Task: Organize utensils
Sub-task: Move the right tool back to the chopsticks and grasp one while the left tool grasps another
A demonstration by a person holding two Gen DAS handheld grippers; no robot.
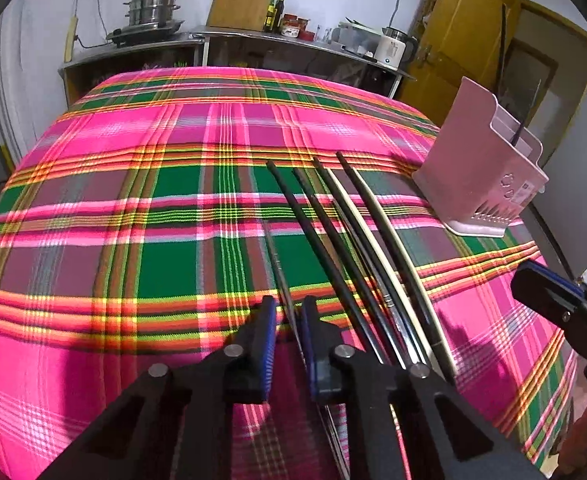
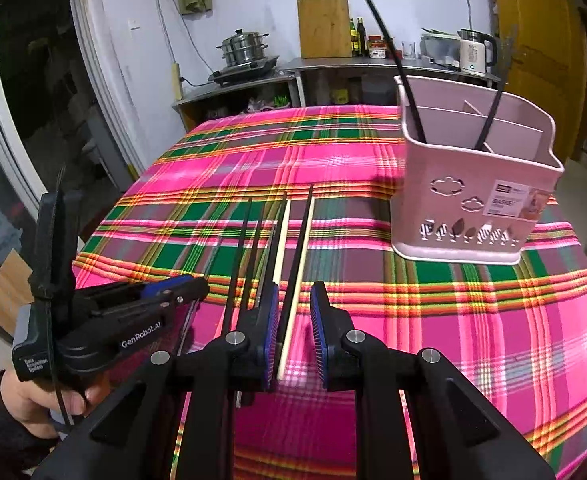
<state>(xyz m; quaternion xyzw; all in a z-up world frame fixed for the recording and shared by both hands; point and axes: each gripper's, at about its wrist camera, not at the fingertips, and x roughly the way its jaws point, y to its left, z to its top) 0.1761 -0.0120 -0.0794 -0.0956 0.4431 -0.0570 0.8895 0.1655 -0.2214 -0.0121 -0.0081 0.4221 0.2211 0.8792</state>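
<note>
Chopsticks (image 2: 293, 248) lie parallel on counter (image 2: 453, 320) for single picks. Right gripper (image 2: 295, 332) released, straddling two; left gripper (image 1: 289, 320) released around a thin one — basket (image 2: 469, 200) nearby.

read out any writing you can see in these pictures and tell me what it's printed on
"GenRobot.AI": on the side of the left gripper.
"Data Acquisition System": on its grey rear block; small, partly legible.
"BASKET": on the sticker on the pink utensil basket; the other sticker lines are too small to read.
</note>
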